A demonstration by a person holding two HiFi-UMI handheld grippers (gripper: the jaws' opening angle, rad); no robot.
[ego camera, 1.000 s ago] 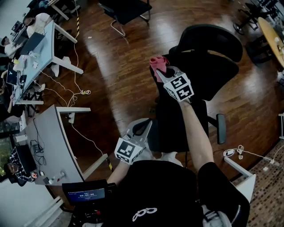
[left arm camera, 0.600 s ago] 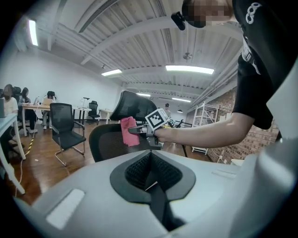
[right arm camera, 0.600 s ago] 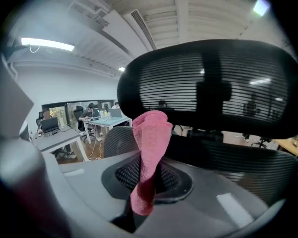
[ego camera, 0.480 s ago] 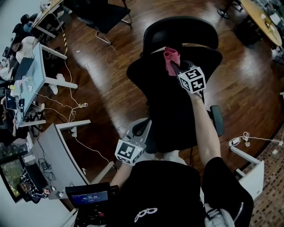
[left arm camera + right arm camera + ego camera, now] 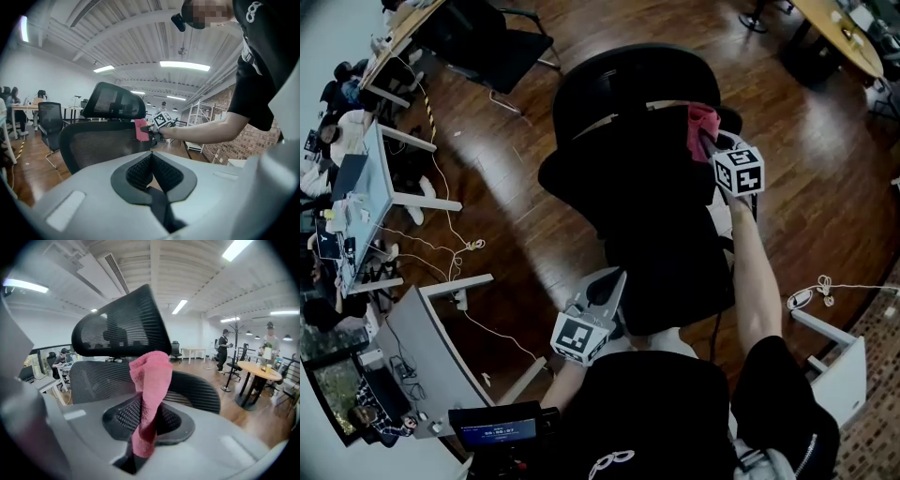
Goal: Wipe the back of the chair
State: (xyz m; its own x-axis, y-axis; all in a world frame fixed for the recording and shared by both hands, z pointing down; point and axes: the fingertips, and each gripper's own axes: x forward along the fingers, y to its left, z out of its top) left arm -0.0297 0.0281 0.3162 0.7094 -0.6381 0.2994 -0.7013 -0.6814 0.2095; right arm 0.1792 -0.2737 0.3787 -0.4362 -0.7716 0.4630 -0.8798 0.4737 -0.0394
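At the right end of the chair back's (image 5: 628,178) top edge, my right tool (image 5: 707,142) is clamped on the pink cloth (image 5: 701,120), which has slid there from the left end over the last second. So one pass along the top looks done; the face below likely isn't. My left tool (image 5: 602,289), jaws together and empty, hangs low by the seat (image 5: 675,277).

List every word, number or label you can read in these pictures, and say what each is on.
Nothing reads clearly.
Small screen: a row of light characters, too small to read.
Black shirt: a white looped logo, no letters.
Marker cubes: black-and-white patterns, not text.
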